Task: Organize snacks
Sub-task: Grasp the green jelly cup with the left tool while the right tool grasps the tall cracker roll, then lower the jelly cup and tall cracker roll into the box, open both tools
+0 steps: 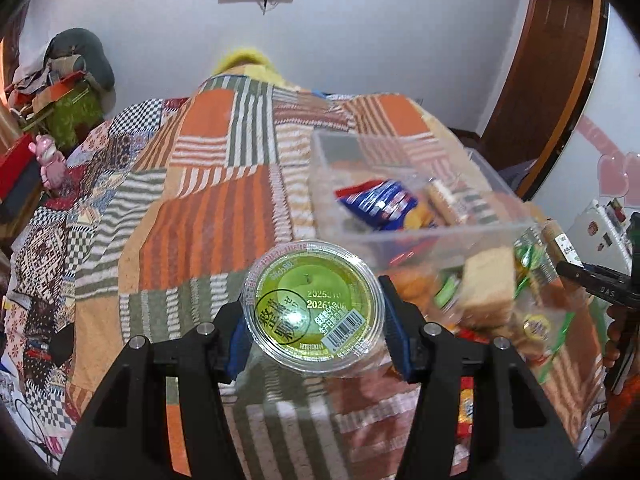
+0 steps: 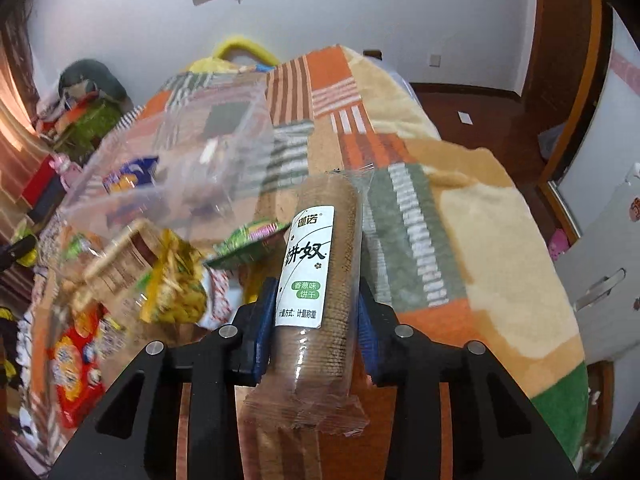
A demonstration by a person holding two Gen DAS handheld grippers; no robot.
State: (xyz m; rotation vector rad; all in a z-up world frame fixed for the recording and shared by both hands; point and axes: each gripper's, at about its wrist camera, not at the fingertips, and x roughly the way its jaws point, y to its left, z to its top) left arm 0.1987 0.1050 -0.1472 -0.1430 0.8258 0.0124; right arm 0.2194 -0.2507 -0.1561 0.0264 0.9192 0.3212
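Patchwork orange, green and cream striped blanket (image 1: 208, 208) fills the frame in both views. Clear rectangular plastic bin (image 1: 400, 184) at right centre of the left wrist view; blue snack packet (image 1: 380, 202) inside. Loose wrapped snacks (image 1: 496, 300) piled at lower right, just beside the bin. Left gripper (image 1: 314, 316), bottom centre, clamps a round clear cup with green foil lid (image 1: 316, 304). Right gripper (image 2: 316, 308), bottom centre, clamps a clear-wrapped roll of brown biscuits with white label (image 2: 320, 272), above the blanket.
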